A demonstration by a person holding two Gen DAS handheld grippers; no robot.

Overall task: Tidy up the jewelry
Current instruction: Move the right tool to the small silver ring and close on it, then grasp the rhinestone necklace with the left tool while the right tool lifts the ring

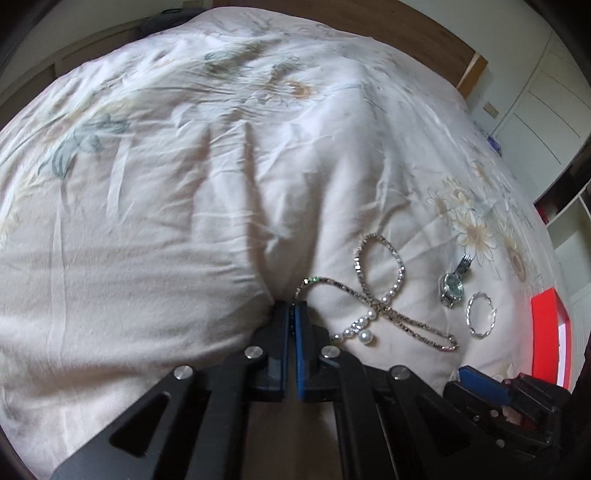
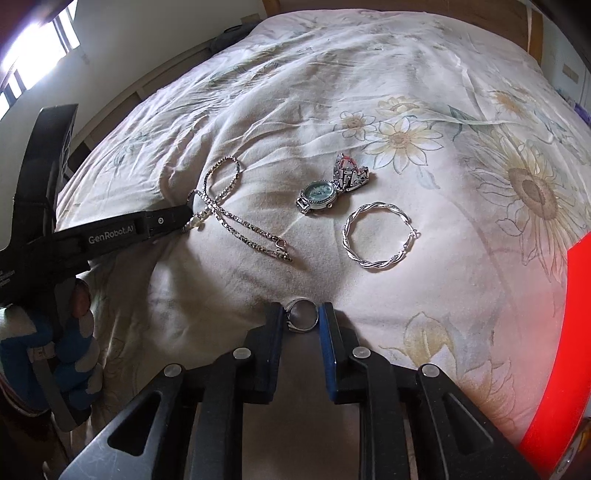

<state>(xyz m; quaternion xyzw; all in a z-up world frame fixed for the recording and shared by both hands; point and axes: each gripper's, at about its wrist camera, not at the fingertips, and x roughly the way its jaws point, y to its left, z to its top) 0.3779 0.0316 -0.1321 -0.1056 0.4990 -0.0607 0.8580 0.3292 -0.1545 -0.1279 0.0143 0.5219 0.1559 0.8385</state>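
Note:
Jewelry lies on a floral bedspread. My left gripper is shut on the end of a silver chain necklace; the chain crosses a rhinestone-and-pearl bracelet. It also shows in the right wrist view, with the chain trailing right. My right gripper is shut on a silver ring with a round stone. A watch and a twisted silver bangle lie beyond it; they also show in the left wrist view as watch and bangle.
A red container stands at the right edge of the bed, also in the left wrist view. A wooden headboard lies beyond the bed. Cupboards stand at the right.

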